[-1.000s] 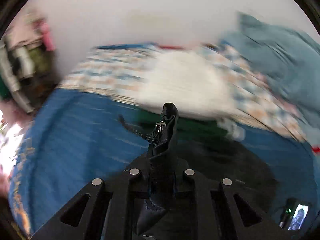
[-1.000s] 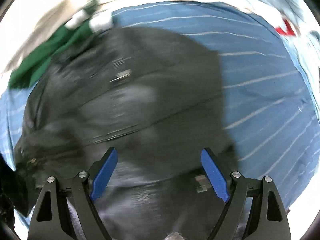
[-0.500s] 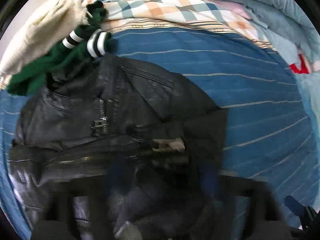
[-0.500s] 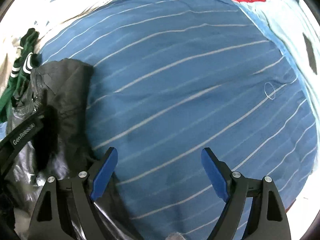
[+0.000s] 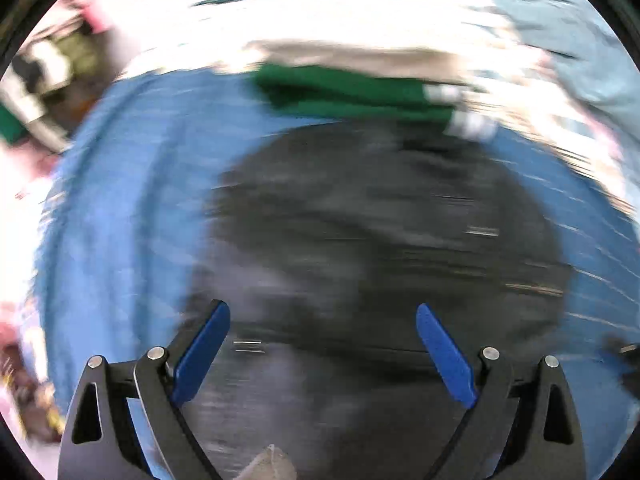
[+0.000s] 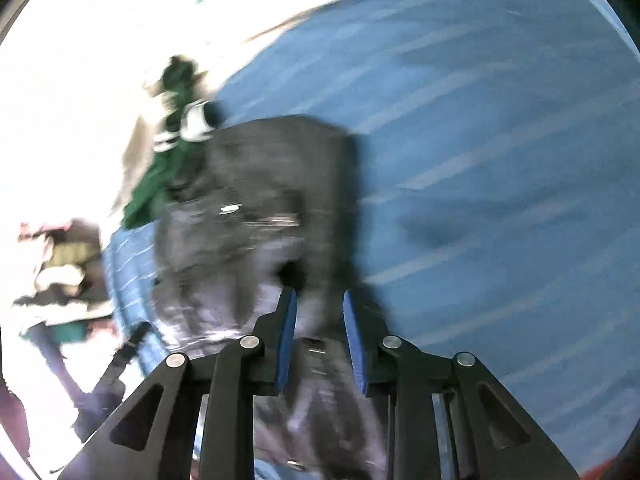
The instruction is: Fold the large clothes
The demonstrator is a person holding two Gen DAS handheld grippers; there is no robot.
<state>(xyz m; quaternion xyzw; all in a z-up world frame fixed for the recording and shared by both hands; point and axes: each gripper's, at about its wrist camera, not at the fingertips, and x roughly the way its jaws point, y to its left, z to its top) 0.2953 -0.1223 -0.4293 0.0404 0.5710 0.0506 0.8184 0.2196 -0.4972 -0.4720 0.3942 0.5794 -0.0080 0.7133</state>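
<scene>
Both my wrist feeds are smeared with motion blur, so most fine detail is lost to me. The blue striped bedsheet [image 6: 500,152] fills the largest part of each view, its pale lines streaked; its edges run out of frame. On it lies the black jacket [image 5: 380,240], a broad dark mass with a dull sheen, spread below my left camera; I cannot make out zips or seams beyond a few bright metallic flecks. In the right view the jacket [image 6: 260,208] sits left of centre on the sheet, its near part bunched and running toward the camera. Past its far edge, touching it, is a green garment [image 5: 352,92] with white-striped cuffs, and beyond that a pale, overexposed heap I cannot identify. A light blue cloth [image 5: 568,40] is cut off at the upper right of the left view.

My left gripper [image 5: 322,320] hangs over the jacket with its blue pads wide apart, holding nothing. My right gripper [image 6: 319,304] has its pads drawn close with dark jacket material between them; through the blur I cannot tell whether they actually pinch it.
</scene>
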